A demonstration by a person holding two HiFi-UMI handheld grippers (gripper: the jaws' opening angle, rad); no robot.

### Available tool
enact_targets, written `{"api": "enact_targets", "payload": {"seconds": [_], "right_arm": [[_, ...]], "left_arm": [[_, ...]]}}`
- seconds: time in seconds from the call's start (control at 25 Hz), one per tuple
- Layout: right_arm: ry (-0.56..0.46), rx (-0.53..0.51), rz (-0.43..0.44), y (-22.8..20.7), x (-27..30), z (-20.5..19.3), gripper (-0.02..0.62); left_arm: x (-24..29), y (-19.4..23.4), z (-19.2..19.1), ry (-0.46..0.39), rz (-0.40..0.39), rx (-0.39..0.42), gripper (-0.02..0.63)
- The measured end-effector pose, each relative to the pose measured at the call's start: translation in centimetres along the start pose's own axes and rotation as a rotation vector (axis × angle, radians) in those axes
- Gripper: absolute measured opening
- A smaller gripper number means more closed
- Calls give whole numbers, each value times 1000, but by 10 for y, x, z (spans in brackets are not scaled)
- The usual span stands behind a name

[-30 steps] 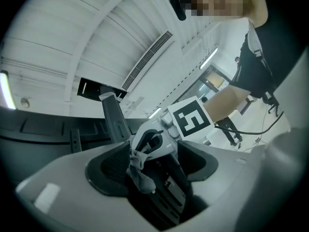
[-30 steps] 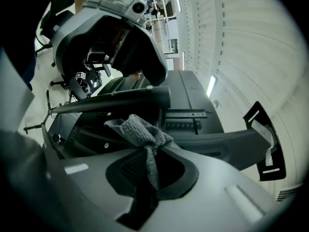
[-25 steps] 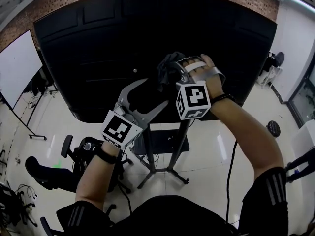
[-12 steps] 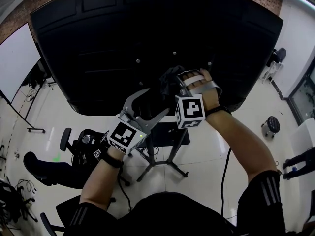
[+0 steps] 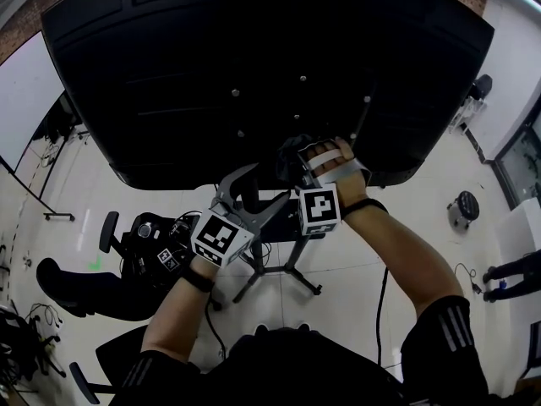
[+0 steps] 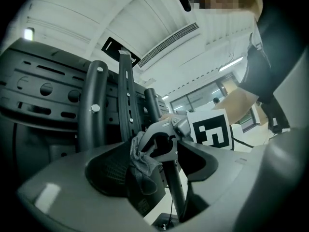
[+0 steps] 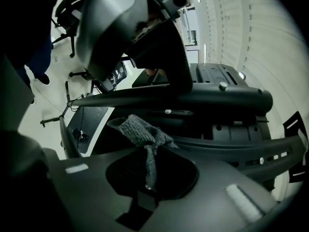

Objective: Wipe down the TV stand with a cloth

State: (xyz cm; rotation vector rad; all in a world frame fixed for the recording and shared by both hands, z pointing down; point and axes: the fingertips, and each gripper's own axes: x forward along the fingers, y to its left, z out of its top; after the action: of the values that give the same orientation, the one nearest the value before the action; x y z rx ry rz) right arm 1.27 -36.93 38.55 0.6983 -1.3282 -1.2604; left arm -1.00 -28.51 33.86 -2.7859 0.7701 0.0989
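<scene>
Right gripper (image 7: 147, 181): the grey cloth (image 7: 143, 135) is being pinched between its jaws.
Left gripper (image 6: 154, 168): its jaws are being held apart.
Cloth's place: near the TV stand (image 5: 297, 259), under the TV (image 5: 254, 57); any contact is being hidden by darkness.

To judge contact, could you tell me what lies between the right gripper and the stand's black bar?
The grey cloth, pinched by the right gripper, as the right gripper view shows.

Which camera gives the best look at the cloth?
The right gripper view: the cloth sits mid-frame, pinched in the right claw, its weave plain. The left gripper view shows it bunched, from the side. The head view shows only a dark lump.
</scene>
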Motion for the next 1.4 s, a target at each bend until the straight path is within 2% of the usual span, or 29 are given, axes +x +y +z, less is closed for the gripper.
{"api": "enact_targets", "payload": {"seconds": [0.24, 0.32, 0.44, 0.52, 0.64, 0.88, 1.04, 1.4], "right_arm": [[-21, 58, 72, 31, 9, 7, 32], [-56, 123, 95, 34, 6, 11, 32], [-150, 285, 79, 19, -14, 20, 32], [-222, 379, 40, 3, -34, 23, 32], [-282, 448, -44, -25, -66, 19, 32], [-320, 577, -170, -74, -123, -15, 34], [-318, 655, -241, -99, -146, -54, 32], [-303, 700, -350, -139, -175, -123, 32]], "left_arm": [[-2, -3, -19, 30, 7, -43, 331], [-3, -4, -20, 31, 9, -49, 331], [-5, -7, -14, 21, 10, -50, 331], [-6, -11, -5, 4, 7, -40, 333], [-2, -17, 16, -33, 2, -20, 333], [10, -29, 69, -117, -9, 21, 333], [27, -38, 99, -151, -28, 54, 333], [73, -63, 159, -231, -72, 152, 333]]}}
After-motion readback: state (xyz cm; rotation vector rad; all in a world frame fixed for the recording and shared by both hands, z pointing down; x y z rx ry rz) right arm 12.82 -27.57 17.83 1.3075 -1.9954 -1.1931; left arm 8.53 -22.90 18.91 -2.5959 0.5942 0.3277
